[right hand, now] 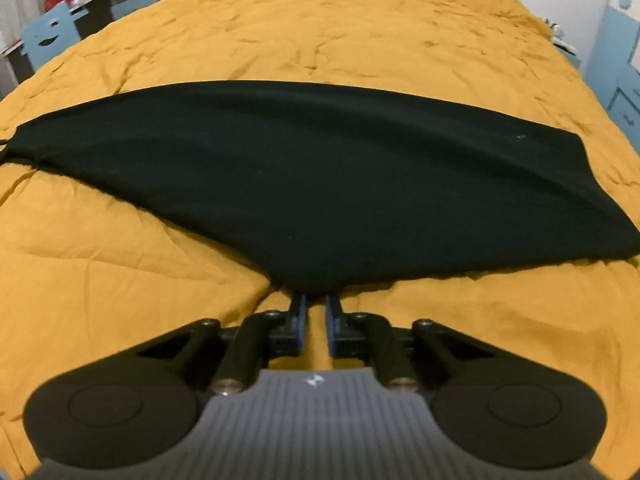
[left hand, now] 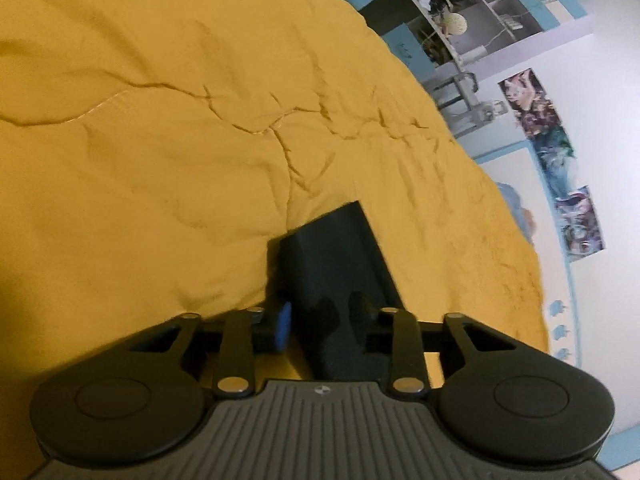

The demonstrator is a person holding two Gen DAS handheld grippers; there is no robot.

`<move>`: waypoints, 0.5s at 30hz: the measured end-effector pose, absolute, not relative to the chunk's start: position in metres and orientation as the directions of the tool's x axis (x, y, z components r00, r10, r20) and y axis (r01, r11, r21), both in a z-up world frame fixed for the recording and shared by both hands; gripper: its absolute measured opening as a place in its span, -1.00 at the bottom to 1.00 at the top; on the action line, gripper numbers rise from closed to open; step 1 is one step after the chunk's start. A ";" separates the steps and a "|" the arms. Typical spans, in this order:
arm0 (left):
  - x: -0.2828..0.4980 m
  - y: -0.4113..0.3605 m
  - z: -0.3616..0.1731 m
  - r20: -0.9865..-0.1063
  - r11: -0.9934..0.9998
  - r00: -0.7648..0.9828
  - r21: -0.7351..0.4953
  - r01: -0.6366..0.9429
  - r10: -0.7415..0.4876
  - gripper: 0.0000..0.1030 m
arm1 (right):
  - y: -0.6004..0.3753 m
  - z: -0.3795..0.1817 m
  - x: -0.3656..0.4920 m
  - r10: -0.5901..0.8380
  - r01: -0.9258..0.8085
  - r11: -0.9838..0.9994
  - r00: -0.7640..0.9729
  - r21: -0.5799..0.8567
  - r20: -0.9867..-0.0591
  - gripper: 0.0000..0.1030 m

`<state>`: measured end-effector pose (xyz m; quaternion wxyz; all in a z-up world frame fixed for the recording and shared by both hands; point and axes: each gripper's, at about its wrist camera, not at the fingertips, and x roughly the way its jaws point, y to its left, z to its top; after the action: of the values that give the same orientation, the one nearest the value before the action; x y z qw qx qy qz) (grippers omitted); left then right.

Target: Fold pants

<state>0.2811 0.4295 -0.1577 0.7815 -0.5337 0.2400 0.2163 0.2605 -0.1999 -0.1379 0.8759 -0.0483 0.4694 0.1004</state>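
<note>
On the wrinkled yellow bedspread, both tongs clamp the black pants.

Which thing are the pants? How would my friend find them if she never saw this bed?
Find the big bed covered by a wrinkled mustard-yellow bedspread. Lying flat across its middle is one long, dark shape, wide at one end and narrow at the other: the black pants. They are the only dark cloth on all that yellow, and the right hand-held gripper pinches their near edge.

Right gripper fingertips: hidden under black fabric pants
Pants' ends: cut off by frame edges
Left gripper fingers: covered by dark cloth
</note>
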 end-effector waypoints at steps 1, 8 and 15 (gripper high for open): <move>0.284 0.429 -0.158 -0.621 0.349 0.778 -0.711 -0.610 0.095 -0.55 | -0.201 -0.138 0.261 0.115 -0.223 0.975 0.536 -0.008 -0.836 -1.00; 0.300 0.426 -0.122 -0.634 0.503 0.743 -0.580 -0.641 0.215 -0.91 | -0.215 -0.139 0.264 0.109 -0.220 0.975 0.508 -0.006 -0.854 -1.00; 0.300 0.396 -0.081 -0.578 0.590 0.774 -0.540 -0.600 0.259 -0.92 | -0.228 -0.133 0.262 0.166 -0.207 0.976 0.516 0.066 -0.840 -1.00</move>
<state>0.2999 0.3958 -0.0815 0.8626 -0.3781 0.2257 0.2491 0.2618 -0.2281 -0.1334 0.8705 -0.0212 0.4800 0.1070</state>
